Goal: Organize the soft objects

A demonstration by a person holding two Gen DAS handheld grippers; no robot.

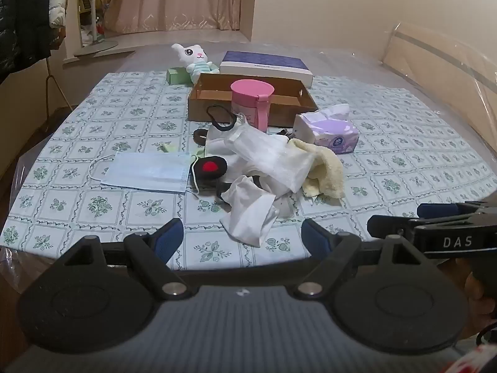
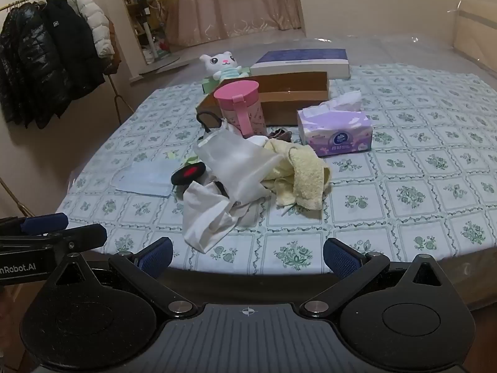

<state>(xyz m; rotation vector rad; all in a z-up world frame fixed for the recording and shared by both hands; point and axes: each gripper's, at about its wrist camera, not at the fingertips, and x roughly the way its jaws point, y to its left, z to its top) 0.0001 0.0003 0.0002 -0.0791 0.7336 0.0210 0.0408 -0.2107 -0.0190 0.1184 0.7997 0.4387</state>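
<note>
Both grippers — left gripper [image 1: 240, 237] and right gripper [image 2: 248, 256] — are spread wide, holding nothing. The soft pile (yellow towel [image 1: 323, 168], white cloth [image 2: 208, 217], face mask [image 1: 146, 171]) lies on the bed [image 2: 419, 186], near the cardboard box [image 1: 217, 93].

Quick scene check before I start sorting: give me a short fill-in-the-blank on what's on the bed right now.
1. The round pink lidded container stands in front of the open brown ____ box.
2. The white plush cat wears a ____ shirt.
3. The flat black pad has a ____ centre.
4. Both the left gripper and right gripper have their jaws ____, holding nothing.

Missing words: cardboard; striped; red; open
</note>
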